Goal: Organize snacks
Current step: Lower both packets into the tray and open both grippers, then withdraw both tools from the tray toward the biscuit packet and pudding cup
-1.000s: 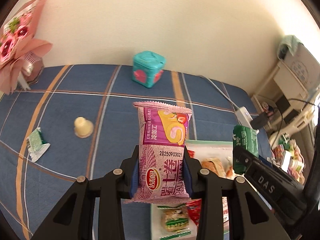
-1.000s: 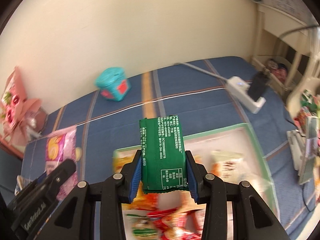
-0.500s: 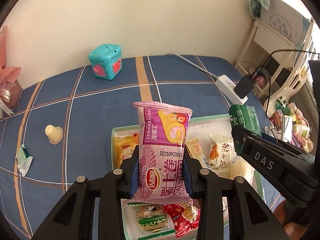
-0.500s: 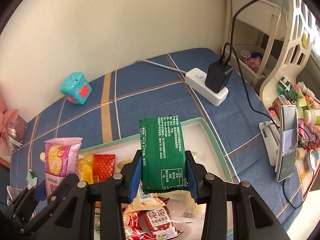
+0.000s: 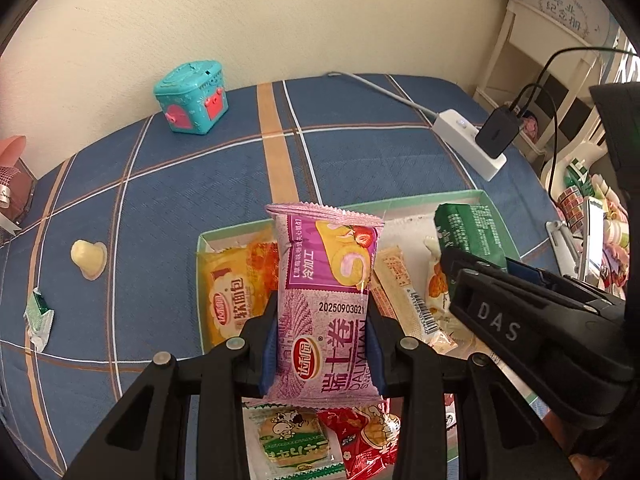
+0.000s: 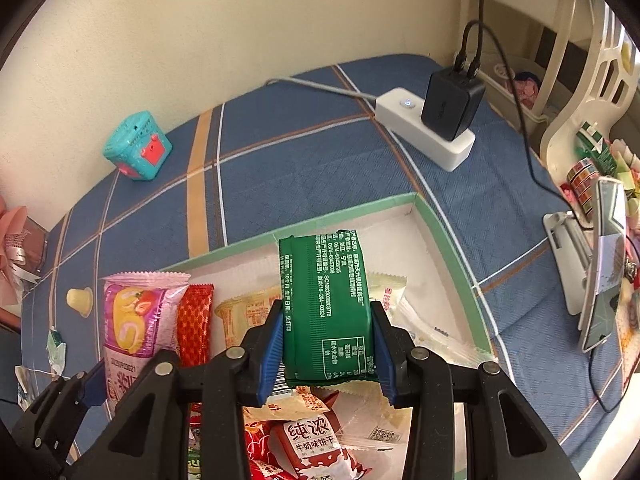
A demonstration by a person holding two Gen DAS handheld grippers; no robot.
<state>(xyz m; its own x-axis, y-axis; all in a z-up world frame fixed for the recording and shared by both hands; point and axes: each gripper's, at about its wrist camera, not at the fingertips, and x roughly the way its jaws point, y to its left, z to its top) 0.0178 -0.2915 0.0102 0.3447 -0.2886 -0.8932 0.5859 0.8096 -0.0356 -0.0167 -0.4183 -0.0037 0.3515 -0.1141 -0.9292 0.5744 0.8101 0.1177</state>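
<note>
My left gripper is shut on a purple swiss-roll snack packet, held upright above the green-rimmed white tray. My right gripper is shut on a green snack packet, held over the same tray. The tray holds several snack packets: a yellow one, a red one, pale ones. Each gripper shows in the other's view: the right one with the green packet, the left one with the purple packet.
A blue plaid cloth covers the table. On it lie a teal box, a pale heart-shaped jelly cup, a small green wrapper and a white power strip with a black charger. A phone on a stand is at right.
Both grippers have moved right and forward over the tray with their packets still held. The tray now lies under both.
</note>
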